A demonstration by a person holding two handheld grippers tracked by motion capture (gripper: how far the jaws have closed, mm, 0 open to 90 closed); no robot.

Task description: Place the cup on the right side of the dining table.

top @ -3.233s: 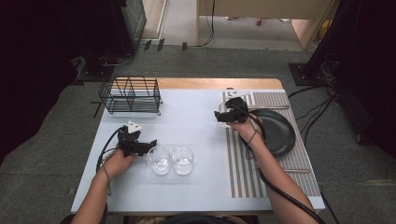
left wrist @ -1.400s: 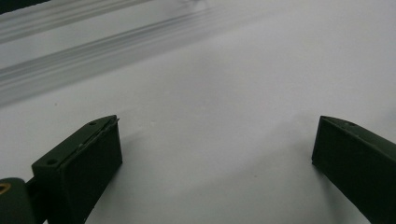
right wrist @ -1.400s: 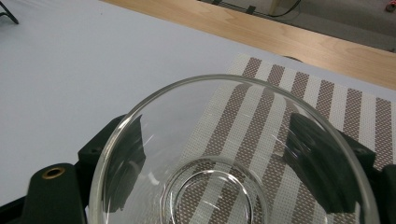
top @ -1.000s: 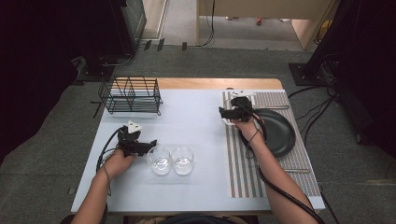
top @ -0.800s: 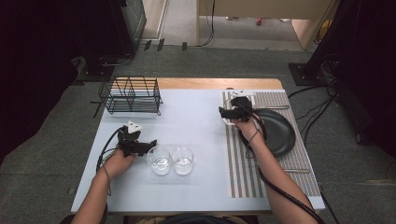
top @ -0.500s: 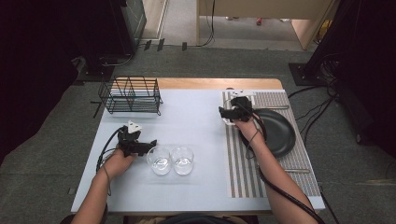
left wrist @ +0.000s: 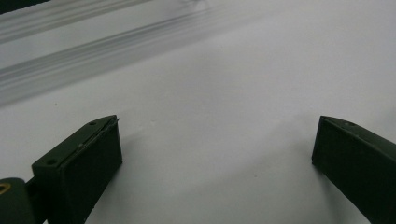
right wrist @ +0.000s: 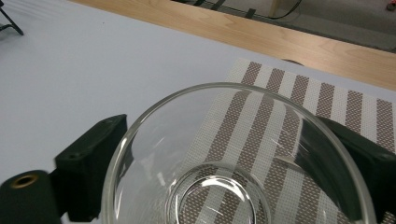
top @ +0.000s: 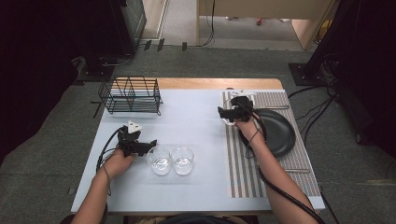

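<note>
A clear drinking glass [right wrist: 224, 196] stands upright on the left edge of the striped placemat [top: 243, 158], between the jaws of my right gripper [right wrist: 222, 123]. Those jaws have just been opening, and their pads sit beside the glass wall rather than pressing on it. In the high view the right gripper [top: 229, 113] is just left of a black plate [top: 278, 133]. My left gripper [left wrist: 219, 121] is open over bare white tabletop with nothing between its fingers. From above, the left gripper [top: 137, 143] lies next to two more clear glasses [top: 160, 160] [top: 182, 160].
A black wire rack [top: 130, 94] stands at the table's back left. A wooden strip [right wrist: 280, 37] runs along the far edge of the table. Cutlery lies on the placemat right of the plate. Cables trail from both grippers toward the person.
Since the earliest frame my right gripper has shifted a little to the right, toward the plate. The left hand and the two glasses beside it have stayed put.
</note>
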